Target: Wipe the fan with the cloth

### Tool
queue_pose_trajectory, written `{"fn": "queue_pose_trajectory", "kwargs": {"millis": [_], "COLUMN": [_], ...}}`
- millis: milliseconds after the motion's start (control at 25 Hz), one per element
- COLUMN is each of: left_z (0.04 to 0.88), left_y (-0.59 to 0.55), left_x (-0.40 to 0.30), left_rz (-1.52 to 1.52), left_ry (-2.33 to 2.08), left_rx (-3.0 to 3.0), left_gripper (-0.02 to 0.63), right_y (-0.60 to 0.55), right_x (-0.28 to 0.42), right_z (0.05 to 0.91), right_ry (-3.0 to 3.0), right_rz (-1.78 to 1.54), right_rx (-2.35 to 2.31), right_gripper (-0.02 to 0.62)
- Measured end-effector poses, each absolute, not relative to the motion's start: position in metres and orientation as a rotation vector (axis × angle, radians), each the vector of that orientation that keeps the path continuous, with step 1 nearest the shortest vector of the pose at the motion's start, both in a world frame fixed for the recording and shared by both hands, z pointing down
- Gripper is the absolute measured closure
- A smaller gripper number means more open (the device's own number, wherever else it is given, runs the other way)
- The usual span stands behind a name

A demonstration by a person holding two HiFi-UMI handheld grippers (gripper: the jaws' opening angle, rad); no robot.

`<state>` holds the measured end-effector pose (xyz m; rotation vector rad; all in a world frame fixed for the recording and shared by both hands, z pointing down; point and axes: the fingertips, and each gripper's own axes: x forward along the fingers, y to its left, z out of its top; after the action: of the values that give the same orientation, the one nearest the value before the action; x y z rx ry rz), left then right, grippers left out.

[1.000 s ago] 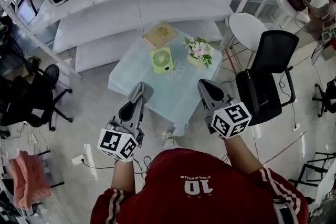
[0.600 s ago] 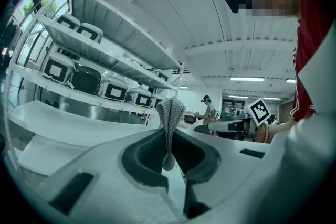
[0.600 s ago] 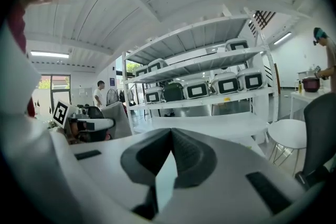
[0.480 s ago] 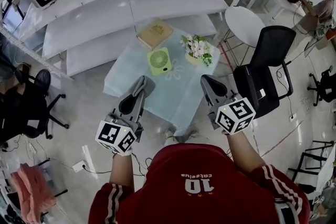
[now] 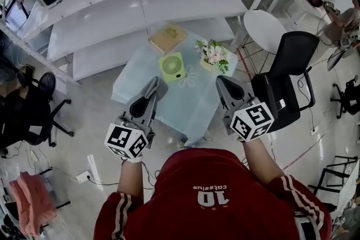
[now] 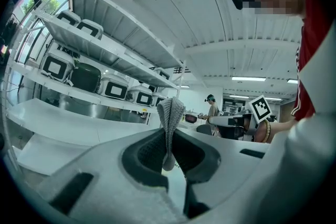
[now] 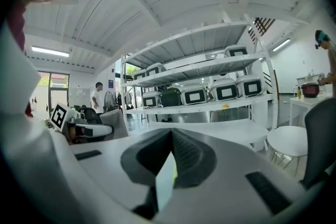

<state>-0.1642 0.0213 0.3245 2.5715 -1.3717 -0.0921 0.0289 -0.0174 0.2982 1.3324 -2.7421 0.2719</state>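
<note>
A small green fan lies on the pale blue table in the head view. My left gripper hovers over the table's near left edge, shut on a grey cloth. In the left gripper view the cloth stands pinched upright between the closed jaws of that gripper. My right gripper hangs over the table's near right part, short of the fan. Its jaws are shut with nothing between them in the right gripper view.
A flower bunch and a flat brown box share the table with the fan. A black office chair stands right of the table, with a round white table behind it. White shelving runs along the back.
Both grippers have edged a little forward toward the table. The left one still holds the cloth, and the right one stays shut.
</note>
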Motion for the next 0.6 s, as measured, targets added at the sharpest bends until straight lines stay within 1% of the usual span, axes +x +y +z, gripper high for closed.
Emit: {"fn": "queue_pose_trajectory", "kwargs": {"millis": [320, 600], "left_z": [0.336, 0.35], "left_y": [-0.005, -0.036], "left_x": [-0.154, -0.141], "left_rz": [-0.04, -0.006], "left_ry": [-1.402, -1.405], "left_rx": [2.541, 2.497], "left_gripper": [0.583, 0.58], "right_y": [-0.05, -0.074], "right_x": [0.012, 0.013], "right_z": [0.31, 0.327], "right_ry": [-2.807, -2.817], "right_rz": [0.299, 0.349], "right_rx": [1.23, 1.182], "right_gripper": [0.595, 0.595]}}
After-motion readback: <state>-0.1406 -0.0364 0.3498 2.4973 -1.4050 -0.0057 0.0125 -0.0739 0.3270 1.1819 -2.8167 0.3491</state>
